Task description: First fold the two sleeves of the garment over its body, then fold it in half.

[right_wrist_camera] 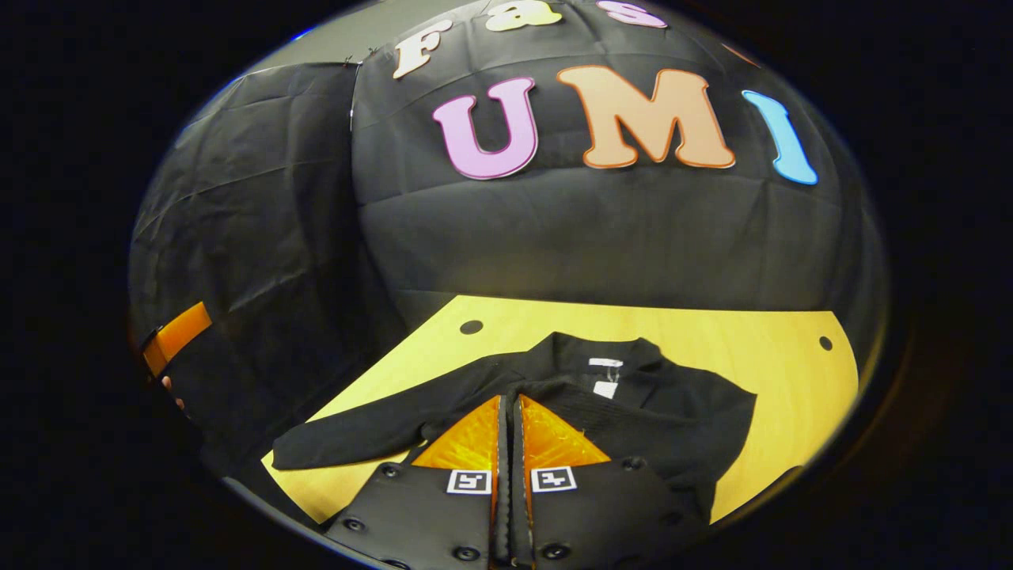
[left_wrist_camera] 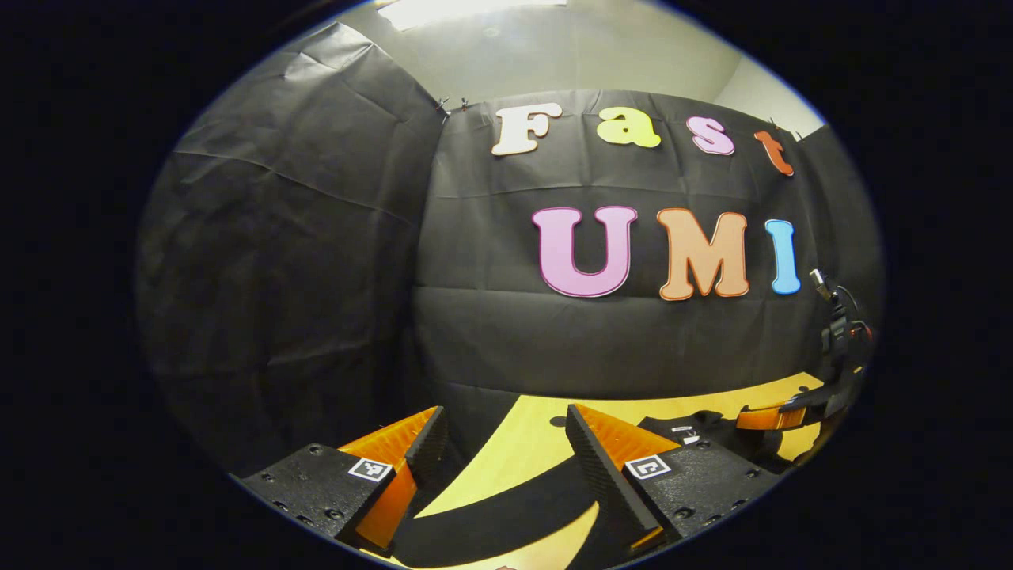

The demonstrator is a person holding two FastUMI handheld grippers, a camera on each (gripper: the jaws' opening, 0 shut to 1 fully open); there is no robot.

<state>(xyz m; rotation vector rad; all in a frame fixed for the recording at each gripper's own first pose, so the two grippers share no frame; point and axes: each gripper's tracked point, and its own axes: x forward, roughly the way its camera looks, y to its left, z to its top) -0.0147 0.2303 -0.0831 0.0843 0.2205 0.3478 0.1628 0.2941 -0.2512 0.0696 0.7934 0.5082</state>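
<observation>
Black garment (right_wrist_camera: 633, 404) lies flat on the yellow wooden table (right_wrist_camera: 775, 348), collar toward the booth wall, white tag showing at the neck. One sleeve (right_wrist_camera: 356, 435) stretches straight out to the side, unfolded. The other sleeve appears folded over the body, though dark cloth blurs it.

Left tool (left_wrist_camera: 506, 467), right tool (right_wrist_camera: 510, 475): black screwed bodies w/ square b/w marker tags.
</observation>
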